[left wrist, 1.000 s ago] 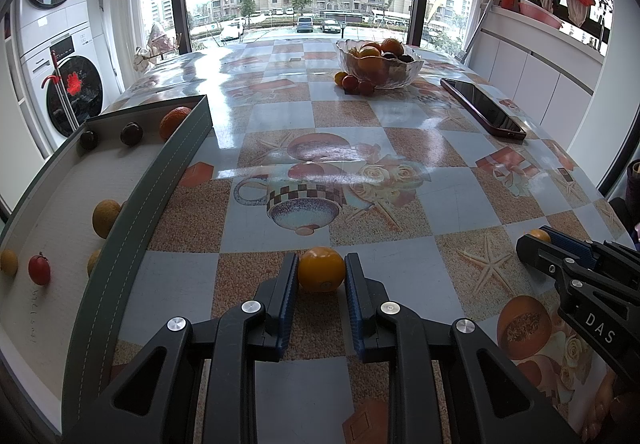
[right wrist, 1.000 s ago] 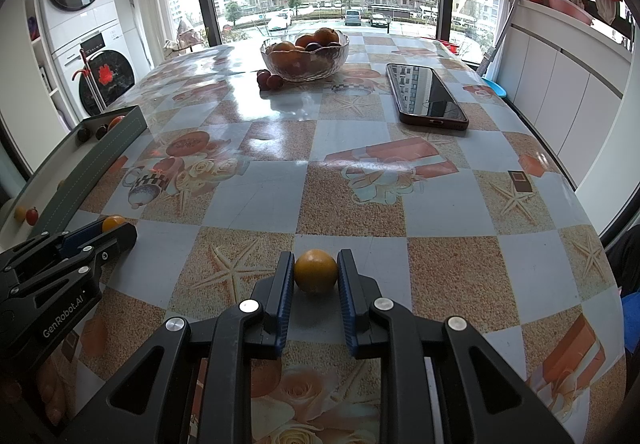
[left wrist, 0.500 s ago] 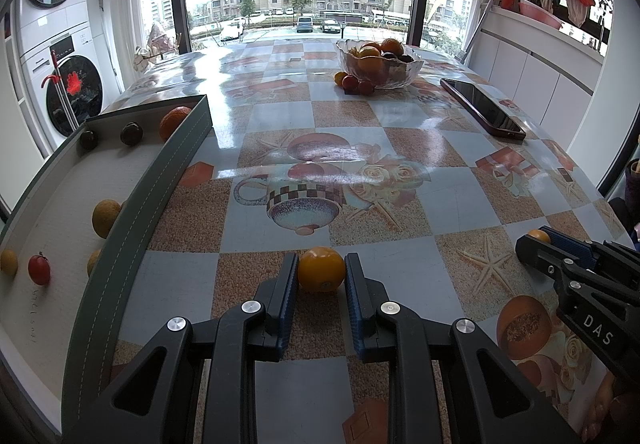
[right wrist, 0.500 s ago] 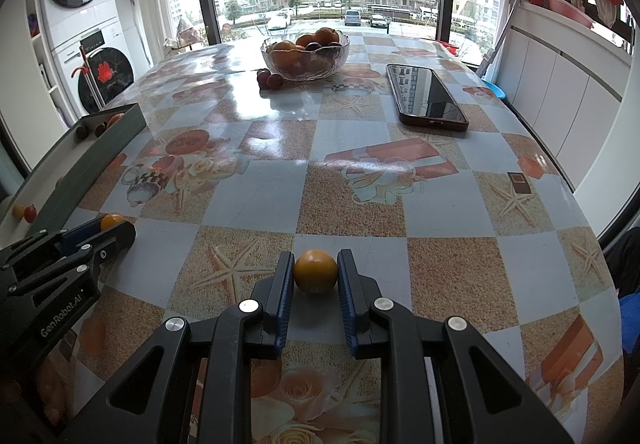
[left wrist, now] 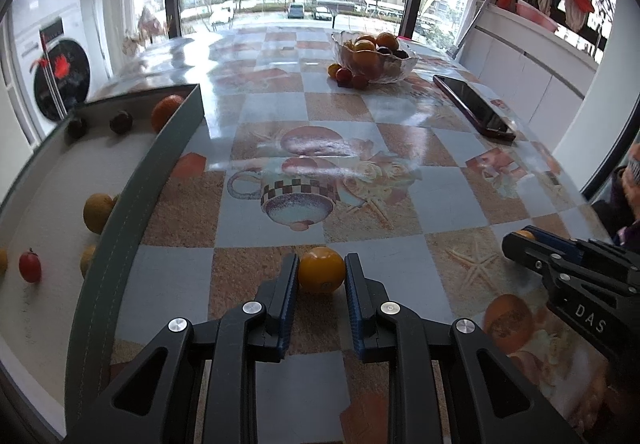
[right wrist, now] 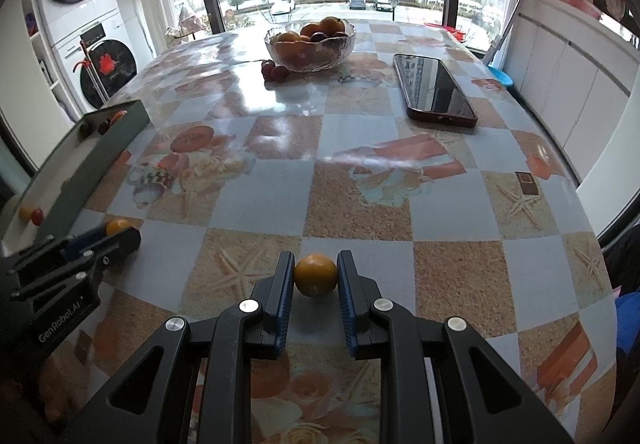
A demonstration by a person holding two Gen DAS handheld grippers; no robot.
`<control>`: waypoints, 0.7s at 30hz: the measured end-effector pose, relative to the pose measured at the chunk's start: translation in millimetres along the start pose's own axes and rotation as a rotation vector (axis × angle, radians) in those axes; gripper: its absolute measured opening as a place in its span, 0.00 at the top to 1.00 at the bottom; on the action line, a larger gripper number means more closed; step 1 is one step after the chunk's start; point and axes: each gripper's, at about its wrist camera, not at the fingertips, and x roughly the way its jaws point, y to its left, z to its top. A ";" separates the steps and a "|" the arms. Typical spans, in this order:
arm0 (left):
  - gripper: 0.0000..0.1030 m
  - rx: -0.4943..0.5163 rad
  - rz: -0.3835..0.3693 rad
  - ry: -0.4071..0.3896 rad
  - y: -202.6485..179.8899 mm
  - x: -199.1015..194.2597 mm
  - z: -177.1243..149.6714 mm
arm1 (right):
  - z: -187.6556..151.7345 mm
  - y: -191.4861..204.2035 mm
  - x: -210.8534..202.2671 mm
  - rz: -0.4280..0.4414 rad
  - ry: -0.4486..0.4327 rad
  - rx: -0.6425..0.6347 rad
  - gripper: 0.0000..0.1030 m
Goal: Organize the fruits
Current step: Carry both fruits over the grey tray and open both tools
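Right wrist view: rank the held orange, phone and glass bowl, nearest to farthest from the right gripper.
1. Held orange: between the right gripper's pads, right at the tips.
2. Phone: ahead and to the right, flat on the table.
3. Glass bowl: farthest, near the window end, slightly left of the phone.

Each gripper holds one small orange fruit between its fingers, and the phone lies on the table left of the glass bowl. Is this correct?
Not quite. The phone lies right of the glass bowl, as the right wrist view shows. The rest holds: the left gripper and the right gripper each hold one small orange fruit.
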 end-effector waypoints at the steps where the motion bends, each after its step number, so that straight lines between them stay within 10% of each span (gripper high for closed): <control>1: 0.77 -0.016 -0.010 0.000 3.1 -3.2 1.7 | 4.4 1.4 -2.8 0.008 0.003 -0.001 0.77; 9: 0.77 -0.097 0.009 -0.066 49.0 -42.8 22.6 | 42.7 48.2 -7.6 0.119 0.033 -0.040 0.77; 21: 0.77 -0.234 0.242 -0.010 155.3 -50.8 15.0 | 75.0 198.8 16.8 0.355 0.128 -0.207 0.77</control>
